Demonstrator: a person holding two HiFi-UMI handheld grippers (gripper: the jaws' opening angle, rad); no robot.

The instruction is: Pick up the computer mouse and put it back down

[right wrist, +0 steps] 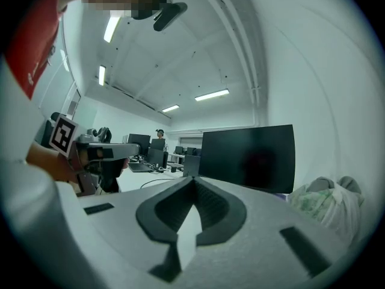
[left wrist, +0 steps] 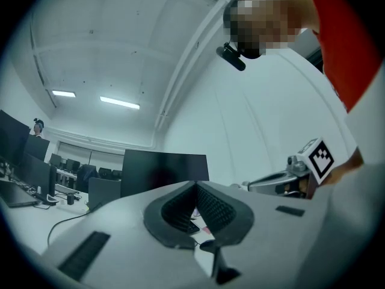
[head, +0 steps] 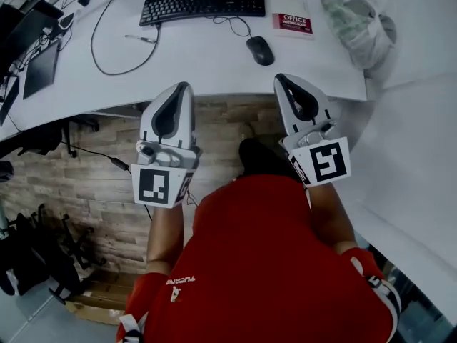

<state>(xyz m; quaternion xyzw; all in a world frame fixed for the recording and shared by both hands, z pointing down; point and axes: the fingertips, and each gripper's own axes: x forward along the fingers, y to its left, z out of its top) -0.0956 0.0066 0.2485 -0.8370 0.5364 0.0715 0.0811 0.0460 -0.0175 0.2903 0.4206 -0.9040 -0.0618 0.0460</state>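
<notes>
Entry: both tools raised, mouse untouched.

Computer mouse (head: 260, 50): lies flat on the white desk (head: 200, 66), off the right end of the keyboard (head: 203, 6) and nearer to me than it. Nothing touches it.

Orientation: long axis runs on a slant in the head view. The cable end is turned up and left toward the keyboard's right end, and the rounded rear is turned down and right toward the desk's front edge. The cable (head: 232, 26) leaves the front end and loops beside the keyboard.

Appearance: black, smooth, oval, low-domed, with a faint sheen along the back. I cannot make out buttons or a wheel.

Left gripper (head: 184, 86): my jaws are closed, the ribbed pads meet at the tip and nothing is between them. The tip sits at the desk's front edge, on my side of the keyboard's middle and well apart from the mouse.

Right gripper (head: 280, 77): jaws likewise pressed together and empty. The tip is at the desk's front edge, on my side of the keyboard's right end, near the mouse but clear of it.

Other items by the keyboard: a red booklet (head: 293, 24) just right of it, a filled plastic bag (head: 353, 23) further right, and a pen (head: 141, 39) off its left near corner.
</notes>
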